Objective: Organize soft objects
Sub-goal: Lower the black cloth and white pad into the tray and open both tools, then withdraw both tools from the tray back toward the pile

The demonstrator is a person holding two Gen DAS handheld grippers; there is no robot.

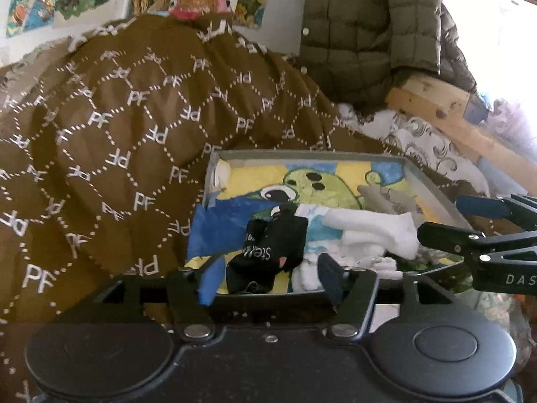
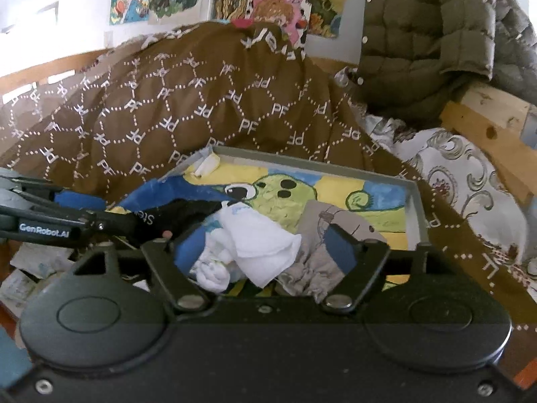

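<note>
While both pairs of jaws stood wide apart with nothing between the pads, the soft things lay heaped in the shallow tray point(image 1: 436, 188) straight ahead of them on the bed. The left gripper point(image 1: 268, 277) faced the black sock point(image 1: 275, 245), which lay just beyond and between its blue pads, its long axis running away from the jaws and a little to their left; the pads did not press it. The white cloth point(image 2: 258, 241) sat directly ahead of the right gripper point(image 2: 261, 248), bunched with no clear long axis, and the grey sock point(image 2: 315, 262) lay against the inside of that gripper's right-hand finger, whether touching I could not tell. By my reading the left hand was nearer the black sock and the right hand nearer the white and grey pieces. The brown blanket point(image 1: 134, 127) rose behind the tray, well beyond either pair of jaws.
</note>
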